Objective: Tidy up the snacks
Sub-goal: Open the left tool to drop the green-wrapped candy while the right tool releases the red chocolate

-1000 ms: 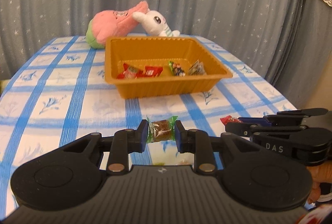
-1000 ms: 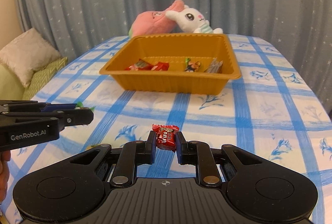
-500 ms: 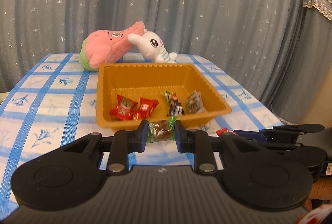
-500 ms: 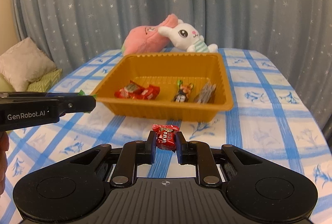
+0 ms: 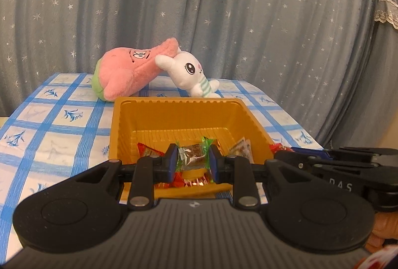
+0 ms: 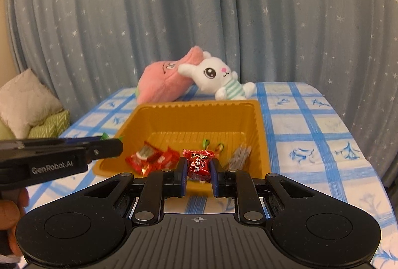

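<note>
**Two Sweets Poised at the Tray's Edge**

The left gripper [image 5: 192, 161] is closed on a green-ended candy [image 5: 193, 157], its brown middle pinched between the blue pads, held at the near rim of an orange tray [image 5: 174, 104]. The right gripper [image 6: 198, 170] clamps a red candy [image 6: 198, 164] the same way, close to the tray's near wall. Inside the tray lie more red wrappers [image 6: 149, 158] on the left, with a green-tipped sweet [image 6: 211, 144] and a pale packet [image 6: 240, 154] to the right.

Both sweets look light and small, with crinkly, slippery wrappers whose twisted ends would give under pressure. The firm centre seems the sound place to hold, as both grippers do now; a loose grip could let one slide out short of the tray.

The tray sits on a table covered in a blue-checked cloth [image 6: 311, 124] that may bunch if dragged. A pink plush toy [image 5: 126, 72] and a white rabbit toy [image 5: 189, 72] lean together behind it, before a star-dotted curtain [image 5: 223, 7]. Cushions [image 6: 27, 99] sit at the left.
</note>
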{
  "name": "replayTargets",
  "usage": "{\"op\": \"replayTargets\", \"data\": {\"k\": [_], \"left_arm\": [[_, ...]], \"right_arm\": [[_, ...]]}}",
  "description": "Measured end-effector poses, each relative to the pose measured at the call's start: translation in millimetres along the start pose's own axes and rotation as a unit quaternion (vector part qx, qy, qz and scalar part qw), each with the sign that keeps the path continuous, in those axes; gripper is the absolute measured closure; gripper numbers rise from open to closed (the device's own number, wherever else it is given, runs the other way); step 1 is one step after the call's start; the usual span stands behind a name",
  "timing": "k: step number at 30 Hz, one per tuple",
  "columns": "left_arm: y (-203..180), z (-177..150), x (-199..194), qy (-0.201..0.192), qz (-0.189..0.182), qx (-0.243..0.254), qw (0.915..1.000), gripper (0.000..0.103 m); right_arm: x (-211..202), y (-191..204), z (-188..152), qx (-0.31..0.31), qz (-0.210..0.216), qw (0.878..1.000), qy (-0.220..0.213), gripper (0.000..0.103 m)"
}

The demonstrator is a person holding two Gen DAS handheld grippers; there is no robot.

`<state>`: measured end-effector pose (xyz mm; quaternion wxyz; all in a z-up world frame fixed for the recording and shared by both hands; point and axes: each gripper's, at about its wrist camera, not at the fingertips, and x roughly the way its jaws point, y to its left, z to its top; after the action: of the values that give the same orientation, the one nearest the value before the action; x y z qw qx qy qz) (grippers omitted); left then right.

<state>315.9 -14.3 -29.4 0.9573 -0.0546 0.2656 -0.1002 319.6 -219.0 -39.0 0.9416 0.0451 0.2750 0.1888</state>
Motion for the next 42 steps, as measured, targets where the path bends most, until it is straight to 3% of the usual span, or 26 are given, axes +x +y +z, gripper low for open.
{"op": "replayTargets", "data": {"k": [22,32,34,36,42], "left_arm": [[41.4,21.8,49.0,0.003,0.018,-0.042,0.9989,0.079],[42.5,17.4,66.4,0.017,0.018,-0.035,0.9991,0.079],[42.1,16.5,70.6,0.022,0.009,-0.032,0.9992,0.077],[42.1,14.9,73.0,0.026,0.011,-0.03,0.9992,0.059],[46.5,15.6,67.7,0.018,0.024,-0.028,0.9992,0.058]], "right_arm": [[58.8,-19.7,31.8,0.015,-0.009,1.0,0.011,0.084],[73.1,-18.3,33.9,0.022,-0.008,1.0,0.015,0.084],[74.7,-19.2,34.1,0.023,-0.008,1.0,0.016,0.084],[76.3,-19.7,33.6,0.025,-0.008,0.999,0.018,0.084],[78.8,-21.0,33.1,0.03,-0.009,0.999,0.021,0.084]]}}
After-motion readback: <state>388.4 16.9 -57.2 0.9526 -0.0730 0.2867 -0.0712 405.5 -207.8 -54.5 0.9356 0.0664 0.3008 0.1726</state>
